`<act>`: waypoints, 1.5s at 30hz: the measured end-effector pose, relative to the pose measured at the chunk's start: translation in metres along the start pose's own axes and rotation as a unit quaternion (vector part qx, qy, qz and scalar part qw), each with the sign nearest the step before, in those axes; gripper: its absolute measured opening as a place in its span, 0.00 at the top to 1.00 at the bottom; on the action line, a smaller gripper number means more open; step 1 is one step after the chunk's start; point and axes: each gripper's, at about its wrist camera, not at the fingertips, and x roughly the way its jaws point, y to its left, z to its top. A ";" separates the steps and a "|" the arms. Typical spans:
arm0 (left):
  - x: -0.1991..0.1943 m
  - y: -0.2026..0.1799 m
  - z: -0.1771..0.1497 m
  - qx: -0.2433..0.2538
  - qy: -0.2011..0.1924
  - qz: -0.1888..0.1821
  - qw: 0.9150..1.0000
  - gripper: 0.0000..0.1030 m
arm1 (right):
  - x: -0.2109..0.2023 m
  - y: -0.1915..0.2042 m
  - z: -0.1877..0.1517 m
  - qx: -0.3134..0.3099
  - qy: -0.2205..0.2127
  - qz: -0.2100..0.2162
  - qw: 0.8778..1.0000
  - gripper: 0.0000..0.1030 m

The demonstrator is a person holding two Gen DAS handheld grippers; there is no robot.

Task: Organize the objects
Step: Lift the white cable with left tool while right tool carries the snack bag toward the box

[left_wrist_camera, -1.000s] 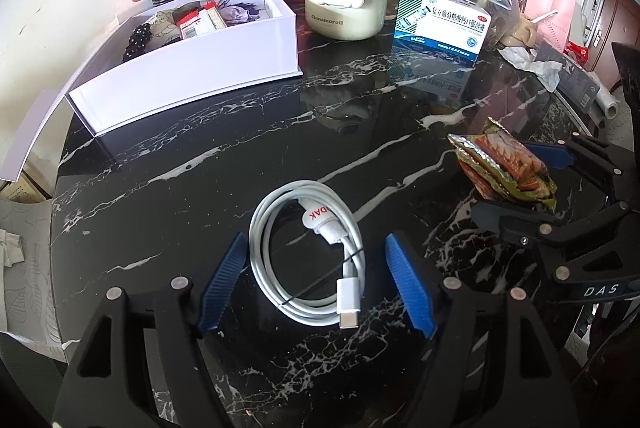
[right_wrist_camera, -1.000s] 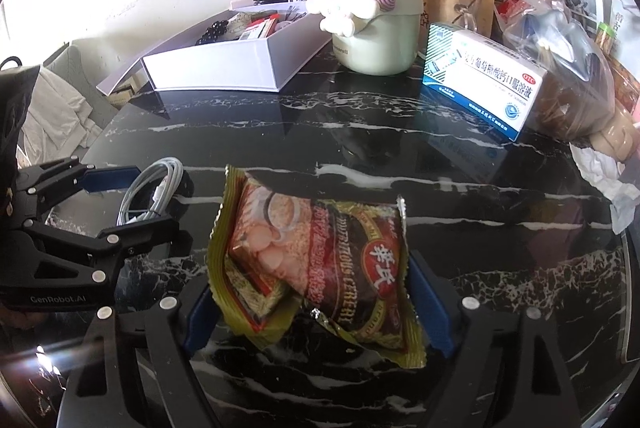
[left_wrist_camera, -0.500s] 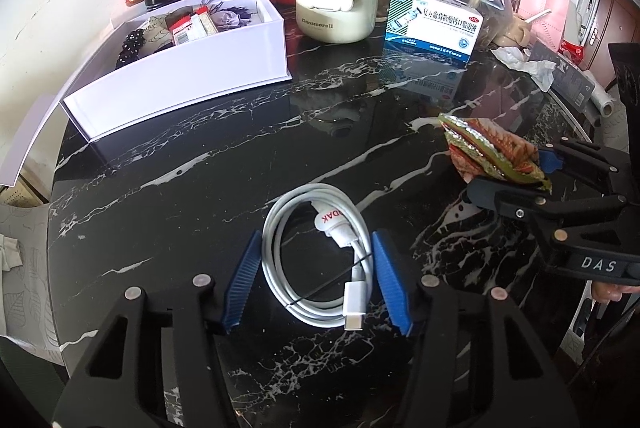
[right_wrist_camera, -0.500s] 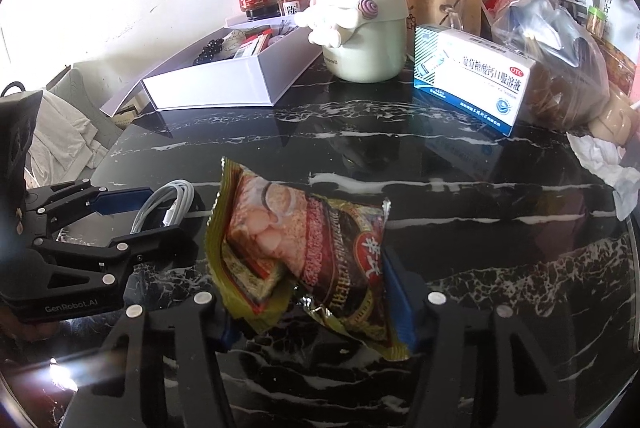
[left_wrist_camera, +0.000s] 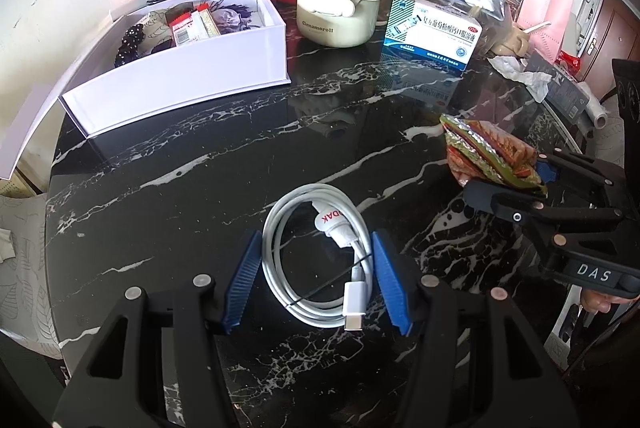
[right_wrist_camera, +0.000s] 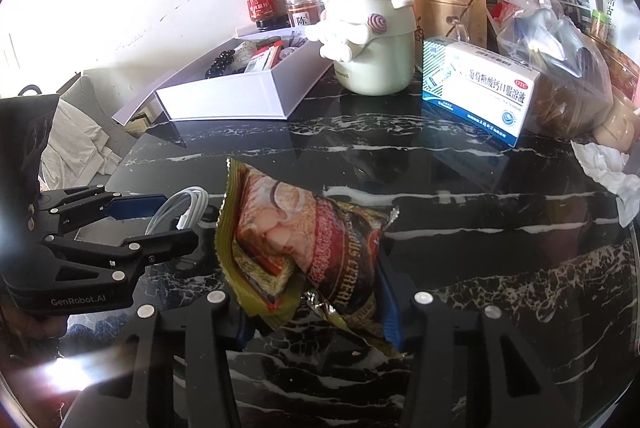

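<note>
Landmark: the white box (left_wrist_camera: 176, 68), open, at the far left of the black marble table (left_wrist_camera: 160, 188), already holding small items.
Cable: a coiled white charging cable (left_wrist_camera: 320, 260) lies flat on the table, well in front of the white box, toward the near edge.
Left gripper (left_wrist_camera: 316, 280): its jaws have just been closing and now sit narrow on the 2 sides of the coil, blue pads touching or all but touching the loops; the coil has not left the table.
Snack packet (right_wrist_camera: 308, 248): a crinkled foil pouch, to the right of the cable and farther from the white box.
Right gripper (right_wrist_camera: 316, 312): its jaws have just been closing onto the packet, which is squeezed and buckled between the pads, so it looks held.
Risk 1: the loose loops may spring apart or slide out on the lift, since the pads press only the outer turns.
Risk 2: the connector end may dangle and catch the box wall.
Risk 3: slick foil can slip if the pinch holds only air-filled film.
Risk 4: the 2 grippers are close together and could collide heading to the box.
</note>
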 end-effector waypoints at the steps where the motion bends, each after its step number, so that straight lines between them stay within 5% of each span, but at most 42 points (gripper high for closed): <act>1: -0.002 0.001 0.001 0.000 -0.001 0.001 1.000 0.47 | -0.001 0.001 0.001 0.000 -0.002 0.001 1.000 0.52; 16: -0.026 0.009 0.019 -0.007 -0.016 0.014 1.000 0.47 | -0.015 0.013 0.018 -0.008 -0.014 0.016 1.000 0.52; 45: -0.072 0.063 0.093 -0.032 -0.058 0.053 0.996 0.47 | -0.013 0.053 0.105 -0.076 -0.046 0.045 0.995 0.52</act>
